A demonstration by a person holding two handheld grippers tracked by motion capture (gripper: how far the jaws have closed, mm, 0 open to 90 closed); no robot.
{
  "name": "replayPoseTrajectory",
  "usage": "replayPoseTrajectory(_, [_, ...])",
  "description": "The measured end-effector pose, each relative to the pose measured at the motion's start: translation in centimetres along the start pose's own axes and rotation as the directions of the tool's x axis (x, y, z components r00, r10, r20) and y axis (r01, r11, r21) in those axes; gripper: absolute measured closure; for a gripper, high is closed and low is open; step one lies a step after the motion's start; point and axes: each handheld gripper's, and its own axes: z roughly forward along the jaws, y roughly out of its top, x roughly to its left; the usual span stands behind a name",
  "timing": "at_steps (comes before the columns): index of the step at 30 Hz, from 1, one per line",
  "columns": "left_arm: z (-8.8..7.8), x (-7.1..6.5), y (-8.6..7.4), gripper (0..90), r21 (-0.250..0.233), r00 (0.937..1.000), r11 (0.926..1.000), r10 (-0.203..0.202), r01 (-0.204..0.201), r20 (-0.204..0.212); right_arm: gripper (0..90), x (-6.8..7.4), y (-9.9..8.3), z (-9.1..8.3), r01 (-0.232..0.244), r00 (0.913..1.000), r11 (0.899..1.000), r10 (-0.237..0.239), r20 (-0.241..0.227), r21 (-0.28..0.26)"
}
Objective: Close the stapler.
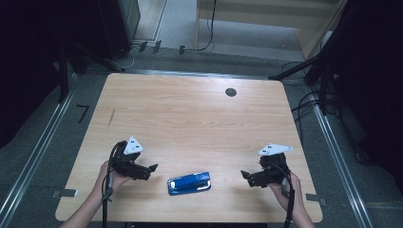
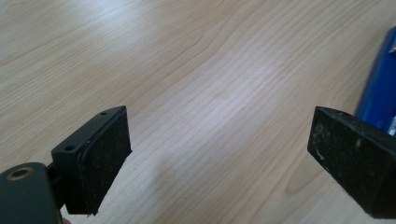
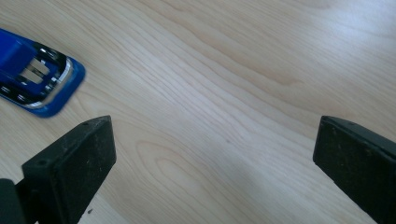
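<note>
The blue stapler (image 1: 189, 183) lies flat on the wooden table (image 1: 190, 114) near your edge, between your two grippers and touched by neither. Your left gripper (image 1: 153, 168) sits just to its left in the high view, jaws pointing toward it and spread wide, with nothing between the pads. In the left gripper view you see bare wood grain in the gap, and the stapler (image 2: 380, 88) shows as a blue edge at the far right, behind the right-hand jaw.

Your right gripper (image 1: 244, 177) is on the other side of the stapler, a little farther off, also aimed toward it. Its jaws are spread as far apart as the left one's or more, and they pinch nothing. In the right gripper view the stapler (image 3: 35, 74) lies at the upper left, beyond the left-hand jaw and clear of it, its metal parts facing the camera; only table shows between the pads.
</note>
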Motion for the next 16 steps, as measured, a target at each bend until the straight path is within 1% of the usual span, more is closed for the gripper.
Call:
replayPoseTrajectory(1, [0.0,0.0,0.0,6.8,0.0,1.0,1.0,0.0,0.0,0.0,0.0,0.0,0.0,0.0,0.0,1.0,1.0,0.0,0.0,0.0])
replayPoseTrajectory(3, [0.2,0.6,-0.3,6.8,0.008,0.9997,0.9998,-0.018,0.019,-0.013,0.0,-0.8,-0.9,0.0,0.001,0.9998,1.0,-0.002,0.019,0.008])
replayPoseTrajectory(4, [0.3,0.8,-0.4,6.8,0.015,0.9996,0.9996,-0.022,0.022,-0.017,0.0,-1.1,-1.2,0.0,-0.001,0.9998,1.0,0.001,0.018,0.011])
replayPoseTrajectory(5, [0.3,0.8,-0.4,6.8,0.015,0.9996,0.9996,-0.022,0.022,-0.017,0.0,-1.1,-1.2,0.0,-0.001,0.9998,1.0,0.001,0.018,0.011])
replayPoseTrajectory(6, [0.6,1.1,-0.6,6.8,0.026,0.9992,0.999,-0.036,0.036,-0.019,0.0,-1.7,-1.7,0.1,-0.012,0.9998,1.0,0.011,0.019,0.026])
replayPoseTrajectory(8, [0.8,1.4,-0.8,6.4,0.032,0.9991,0.9986,-0.041,0.042,-0.011,0.0,-2.1,-2.1,0.3,-0.025,0.9994,0.999,0.024,0.027,0.027])
replayPoseTrajectory(9, [0.8,1.4,-0.8,5.9,0.032,0.9991,0.9986,-0.041,0.042,-0.011,0.0,-2.1,-2.1,0.3,-0.025,0.9994,0.999,0.024,0.027,0.027])
replayPoseTrajectory(10, [1.0,1.6,-0.9,5.7,0.049,0.9989,0.9978,-0.044,0.044,-0.014,0.0,-2.4,-2.3,0.4,-0.038,0.9987,0.999,0.037,0.035,0.035])
replayPoseTrajectory(12, [1.3,1.7,-1.0,5.5,0.059,0.9986,0.9969,-0.051,0.051,-0.013,0.0,-2.5,-2.4,0.7,-0.029,0.9988,0.999,0.027,0.039,0.043])
replayPoseTrajectory(13, [1.4,1.8,-1.1,4.9,0.065,0.9988,0.9968,-0.046,0.048,-0.018,0.0,-2.6,-2.5,0.8,-0.026,0.9989,0.998,0.024,0.039,0.05])
replayPoseTrajectory(15, [1.6,1.9,-1.3,4.6,0.071,0.9985,0.996,-0.053,0.053,-0.012,0.0,-2.7,-2.6,1.0,-0.02,0.999,0.998,0.018,0.04,0.058])
replayPoseTrajectory(16, [1.6,1.9,-1.3,4.5,0.071,0.9985,0.996,-0.053,0.053,-0.012,0.0,-2.7,-2.7,1.2,-0.027,0.999,0.997,0.024,0.037,0.067])
